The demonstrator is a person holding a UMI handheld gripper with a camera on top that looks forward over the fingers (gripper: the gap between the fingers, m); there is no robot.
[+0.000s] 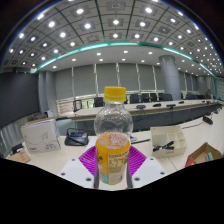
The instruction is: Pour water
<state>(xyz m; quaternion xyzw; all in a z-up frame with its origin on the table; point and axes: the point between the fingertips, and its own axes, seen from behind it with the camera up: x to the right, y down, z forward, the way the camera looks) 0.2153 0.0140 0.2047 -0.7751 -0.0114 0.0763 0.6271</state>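
Observation:
A clear plastic bottle (113,135) with a yellow cap (115,94) and a yellow-orange label stands upright between my gripper's (112,160) two fingers. Both magenta pads (88,158) press against its sides, so the gripper is shut on the bottle. The bottle seems lifted, with the room's desks far behind it. Its upper part looks clear; I cannot tell the water level. The bottle's bottom is hidden by the gripper body.
A white box-like container (41,136) sits on the desk (60,155) at the left. A white cup or tub (167,138) stands at the right, with a brown carton (204,153) beside it. Long desks with chairs and dark windows lie beyond.

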